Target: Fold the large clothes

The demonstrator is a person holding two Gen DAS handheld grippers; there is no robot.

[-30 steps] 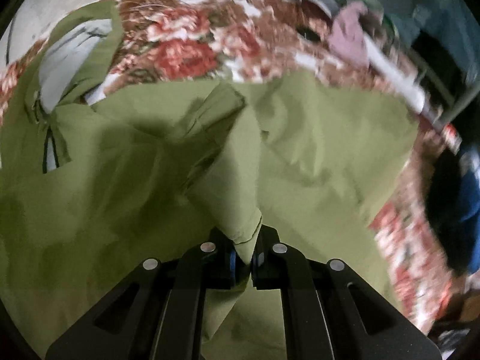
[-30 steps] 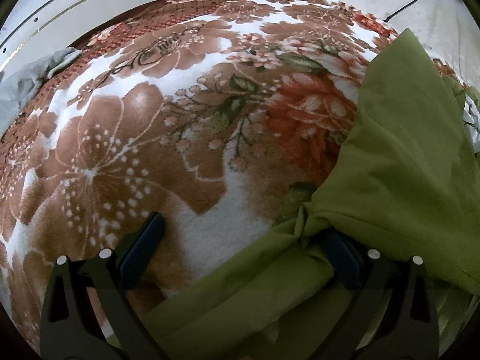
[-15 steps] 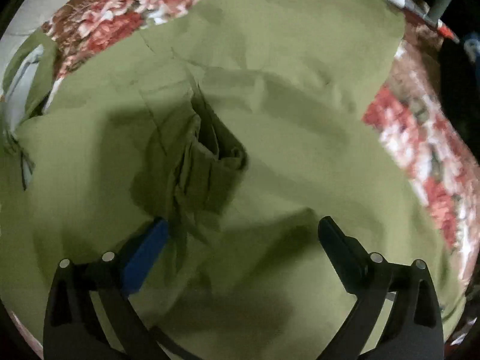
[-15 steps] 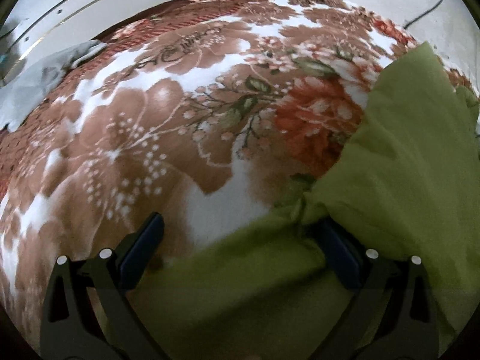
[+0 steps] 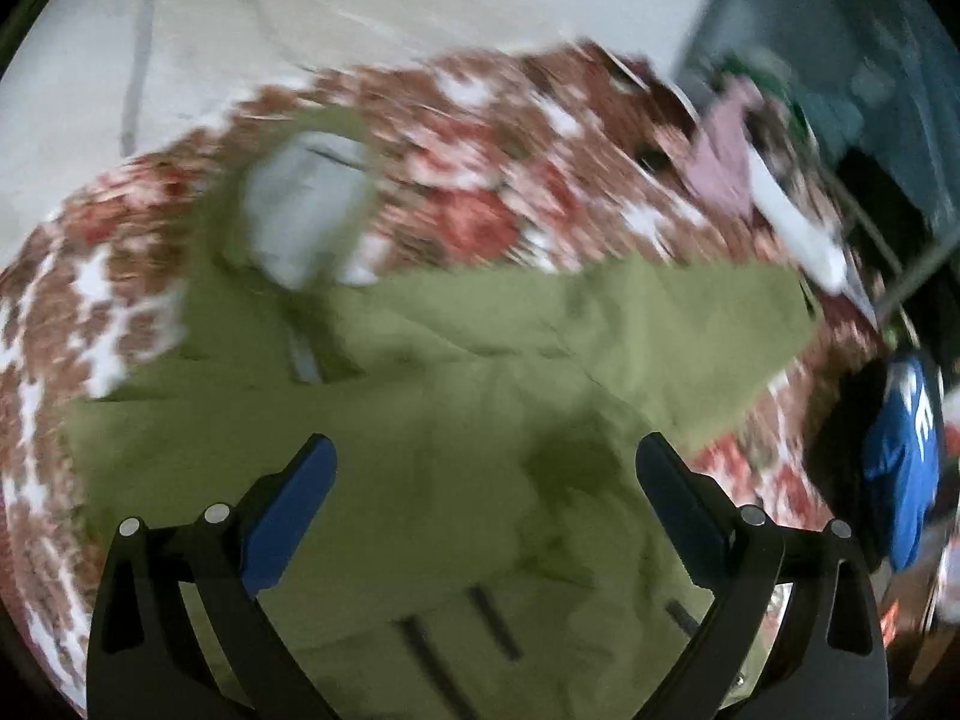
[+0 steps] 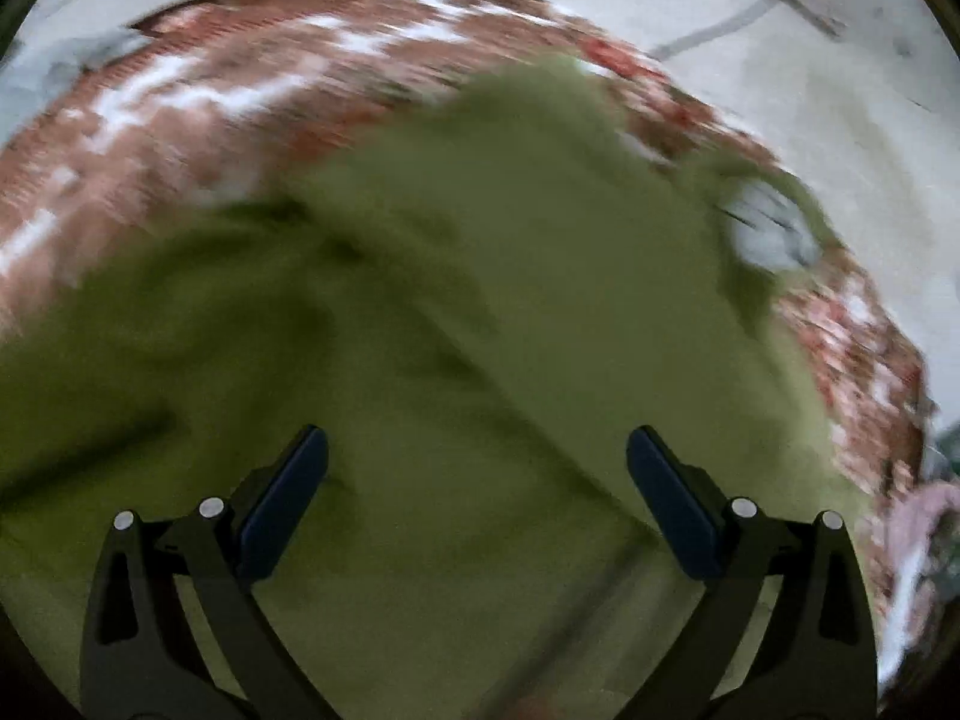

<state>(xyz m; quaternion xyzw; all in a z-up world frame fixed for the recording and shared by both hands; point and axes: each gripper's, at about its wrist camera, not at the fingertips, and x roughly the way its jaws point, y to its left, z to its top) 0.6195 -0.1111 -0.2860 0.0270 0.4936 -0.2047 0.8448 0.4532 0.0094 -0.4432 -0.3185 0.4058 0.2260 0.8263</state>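
Observation:
A large olive-green garment (image 5: 480, 372) lies spread on a floral red, brown and white blanket (image 5: 492, 180). Its pale grey lining (image 5: 300, 204) shows at the far left end. My left gripper (image 5: 485, 450) hangs above the green cloth with its jaws wide apart and nothing between them. In the right wrist view, which is blurred, the same garment (image 6: 480, 300) fills the middle, and my right gripper (image 6: 477, 444) is open above it, holding nothing. The grey lining (image 6: 768, 234) sits at the right there.
A pink cloth (image 5: 726, 144) and a white one (image 5: 798, 228) lie at the blanket's far right edge. A blue item with white print (image 5: 906, 456) sits at the right beside the bed. A pale wall or floor (image 5: 300, 30) lies beyond the blanket.
My left gripper let go of the green fold it pinched, opened wide and rose away. My right gripper moved from the blanket's bare part to over the garment, still open.

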